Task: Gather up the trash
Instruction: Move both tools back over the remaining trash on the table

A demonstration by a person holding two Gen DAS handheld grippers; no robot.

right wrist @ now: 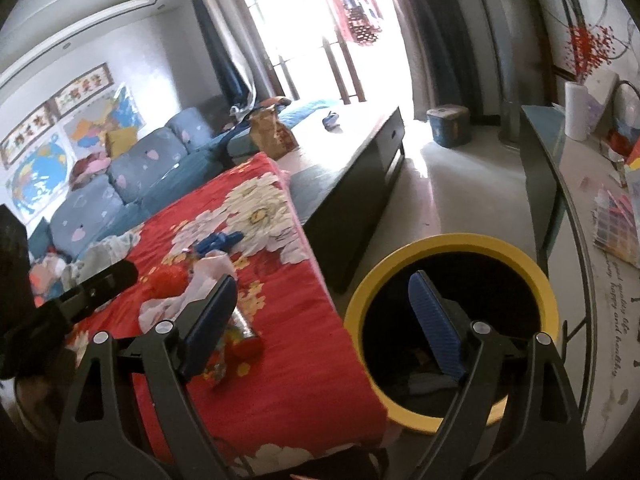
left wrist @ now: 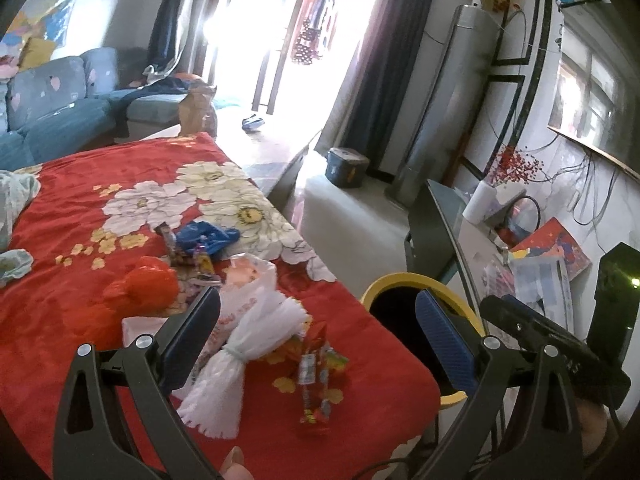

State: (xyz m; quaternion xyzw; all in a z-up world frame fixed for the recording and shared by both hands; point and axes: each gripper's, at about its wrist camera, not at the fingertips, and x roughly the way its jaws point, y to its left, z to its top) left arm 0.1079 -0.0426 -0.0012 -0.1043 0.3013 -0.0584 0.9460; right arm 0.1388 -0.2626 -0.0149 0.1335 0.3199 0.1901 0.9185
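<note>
Trash lies on a red flowered cloth (left wrist: 60,320): a white plastic bag (left wrist: 248,320), a red-yellow snack wrapper (left wrist: 316,372), an orange bag (left wrist: 140,292) and a blue bag (left wrist: 208,236). My left gripper (left wrist: 316,340) hovers open over the white bag and the wrapper, touching neither. A yellow-rimmed bin (right wrist: 452,240) stands on the floor beside the cloth's edge, with dim trash at its bottom. My right gripper (right wrist: 324,320) is open and empty, its right finger (right wrist: 436,320) over the bin's mouth and its left finger over the cloth. The white bag (right wrist: 200,280) and a foil wrapper (right wrist: 240,328) lie to its left.
A dark low table (right wrist: 360,168) with a brown paper bag (right wrist: 272,128) stands beyond the cloth. A blue sofa (right wrist: 132,184) runs along the left. To the right are a glass-topped side table (right wrist: 576,208) with a paper roll, a blue bucket (right wrist: 448,126) and open floor.
</note>
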